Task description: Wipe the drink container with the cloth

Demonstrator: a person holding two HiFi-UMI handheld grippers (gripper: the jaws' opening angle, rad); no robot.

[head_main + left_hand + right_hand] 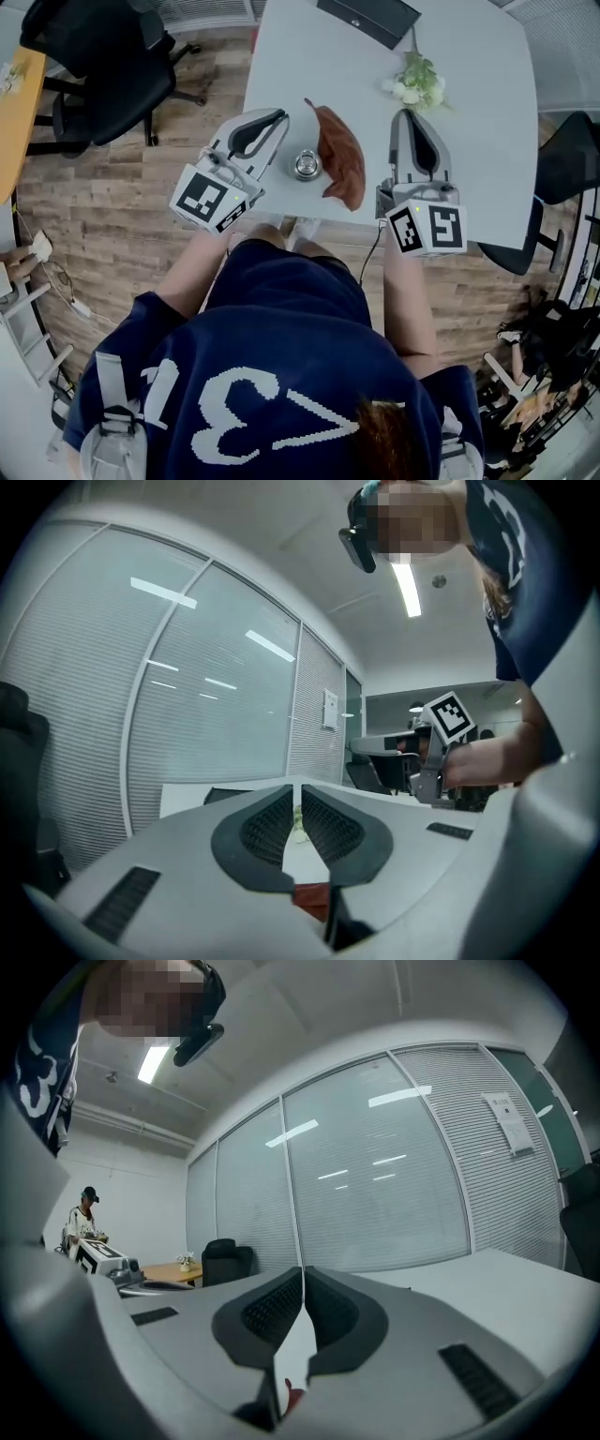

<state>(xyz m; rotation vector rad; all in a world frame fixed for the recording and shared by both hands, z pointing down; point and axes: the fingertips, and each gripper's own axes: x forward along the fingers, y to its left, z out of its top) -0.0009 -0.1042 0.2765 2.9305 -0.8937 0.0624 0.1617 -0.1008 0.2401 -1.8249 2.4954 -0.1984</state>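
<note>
A person holds the left gripper (275, 119) and the right gripper (411, 116) over the white table (487, 150), both shut tight with nothing in them, and the shiny drink container (307, 164) stands between them, just beside the brown cloth (341, 157).

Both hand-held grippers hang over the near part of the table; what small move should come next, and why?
Probably open the right hand-held gripper and reach it toward the brown cloth. The cloth lies loose on the table beside the metal drink container, untouched, and that gripper's jaws are closed on nothing.
</note>
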